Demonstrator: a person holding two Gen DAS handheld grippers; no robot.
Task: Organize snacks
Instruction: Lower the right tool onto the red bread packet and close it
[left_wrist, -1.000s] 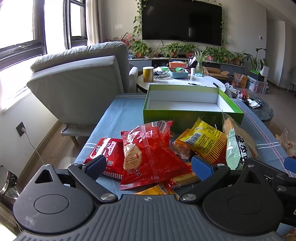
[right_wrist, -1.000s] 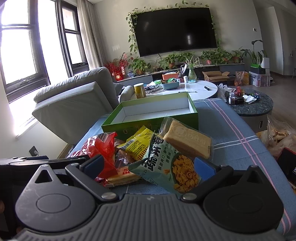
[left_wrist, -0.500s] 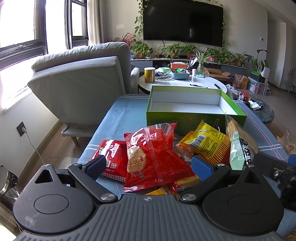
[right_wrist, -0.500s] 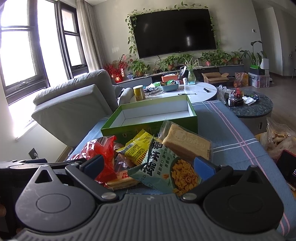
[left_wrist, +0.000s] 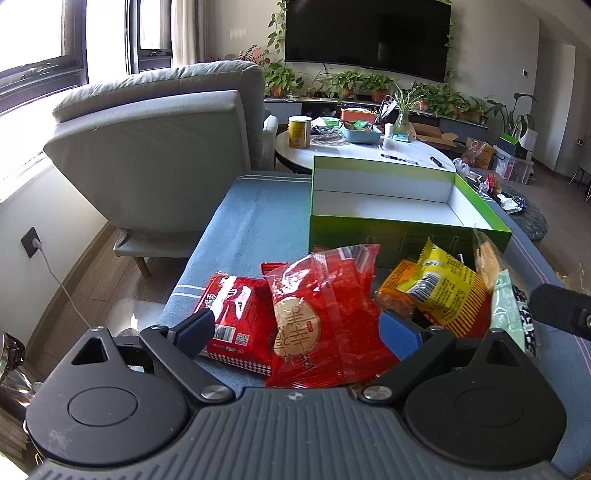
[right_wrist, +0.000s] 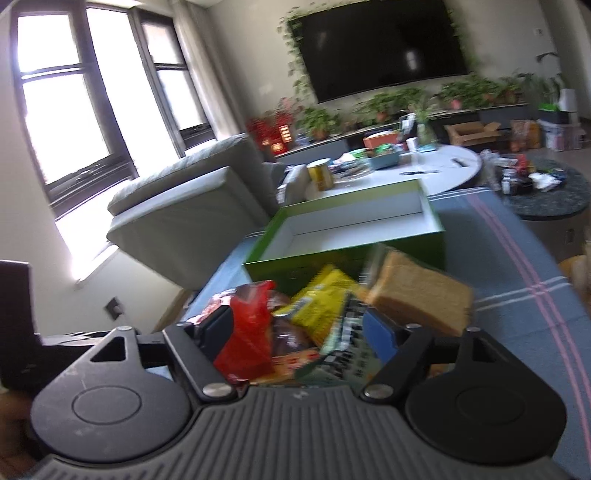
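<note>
A pile of snack packets lies on a blue cloth-covered table (left_wrist: 255, 225) in front of an open green box (left_wrist: 399, 221) with a white, empty inside. In the left wrist view my left gripper (left_wrist: 295, 328) is open, its fingers on either side of a clear red packet with a round cake (left_wrist: 317, 314); a flat red packet (left_wrist: 236, 314) lies to its left and a yellow packet (left_wrist: 443, 291) to the right. In the blurred right wrist view my right gripper (right_wrist: 299, 328) is open over the pile, near the yellow packet (right_wrist: 317, 306), a green packet (right_wrist: 351, 350) and a bread packet (right_wrist: 417, 295). The box also shows there (right_wrist: 351, 225).
A grey armchair (left_wrist: 159, 147) stands left of the table. A white round table (left_wrist: 369, 147) with a yellow can (left_wrist: 299, 131) and clutter stands behind the box. A dark round side table (right_wrist: 543, 192) is at the right. The right gripper's body (left_wrist: 561, 310) shows at the right edge.
The right gripper has swung left and tilted, closing in on the pile; its view is now blurred. The left gripper has edged closer to the red packets. The packets have not moved.
</note>
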